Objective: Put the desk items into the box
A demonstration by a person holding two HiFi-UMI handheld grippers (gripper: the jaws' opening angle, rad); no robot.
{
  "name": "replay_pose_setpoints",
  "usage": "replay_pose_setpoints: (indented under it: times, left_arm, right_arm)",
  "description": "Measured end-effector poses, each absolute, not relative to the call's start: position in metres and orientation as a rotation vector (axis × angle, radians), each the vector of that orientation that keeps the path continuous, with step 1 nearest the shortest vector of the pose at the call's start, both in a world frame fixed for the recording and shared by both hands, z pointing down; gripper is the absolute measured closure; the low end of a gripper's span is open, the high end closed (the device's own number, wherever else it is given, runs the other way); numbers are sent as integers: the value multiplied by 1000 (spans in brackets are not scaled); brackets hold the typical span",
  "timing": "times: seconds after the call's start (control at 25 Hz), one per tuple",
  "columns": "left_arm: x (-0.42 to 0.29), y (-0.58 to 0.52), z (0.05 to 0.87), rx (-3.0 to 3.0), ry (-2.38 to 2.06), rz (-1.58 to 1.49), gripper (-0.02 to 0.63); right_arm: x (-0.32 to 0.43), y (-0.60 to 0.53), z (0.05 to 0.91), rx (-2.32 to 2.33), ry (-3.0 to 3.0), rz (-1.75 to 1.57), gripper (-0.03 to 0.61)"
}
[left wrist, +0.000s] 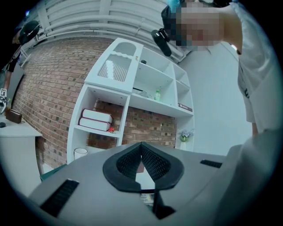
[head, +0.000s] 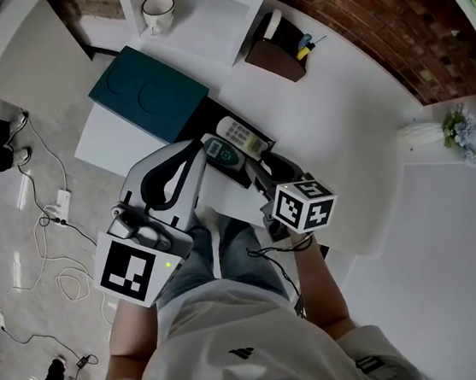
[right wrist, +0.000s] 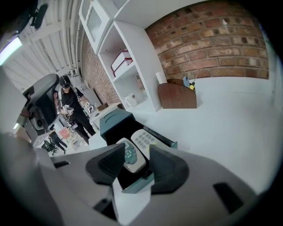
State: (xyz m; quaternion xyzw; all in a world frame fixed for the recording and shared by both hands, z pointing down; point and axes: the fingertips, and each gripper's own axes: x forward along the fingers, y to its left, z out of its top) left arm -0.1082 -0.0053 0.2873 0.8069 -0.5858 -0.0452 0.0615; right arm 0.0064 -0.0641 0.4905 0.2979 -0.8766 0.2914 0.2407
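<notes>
At the left, the left gripper (left wrist: pixel 141 149) is held level over the desk (head: pixel 341 120) with its tips closed together and nothing between them; it seems to have no part in this step. Beside it the teal lid (head: pixel 147 91) lies off the box (right wrist: pixel 138 184), which stands open on the desk. Inside, side by side on the dark floor, lie a remote (head: pixel 220 151) and another white handset (head: pixel 241 134) with rows of keys. The right gripper (right wrist: pixel 136 152) tilts down over the box's near wall with its jaws fairly wide. The remote shows in the gap between them, but the pads stand clear of its sides, so it is not gripped. This looks like the end of a placing step, with the remote resting in the box and let go. The next move probably calls for drawing the right gripper up and back without nudging the remote or catching the box wall, then finding what is left outside. Further right a brown pen holder (head: pixel 276 55) stands well apart from the box — perhaps the next thing to fetch.
</notes>
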Motion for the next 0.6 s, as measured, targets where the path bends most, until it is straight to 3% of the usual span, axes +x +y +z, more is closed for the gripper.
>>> replay_pose_setpoints:
  times: [0.36, 0.6]
  left_arm:
    - [-91, -19, 275, 2495, -1752, -161, 600]
    - [-75, -28, 269, 2541, -1708, -188, 600]
  right_arm:
    - [7, -71, 453, 800, -2508, 726, 565]
    - [5, -71, 417, 771, -2618, 623, 569]
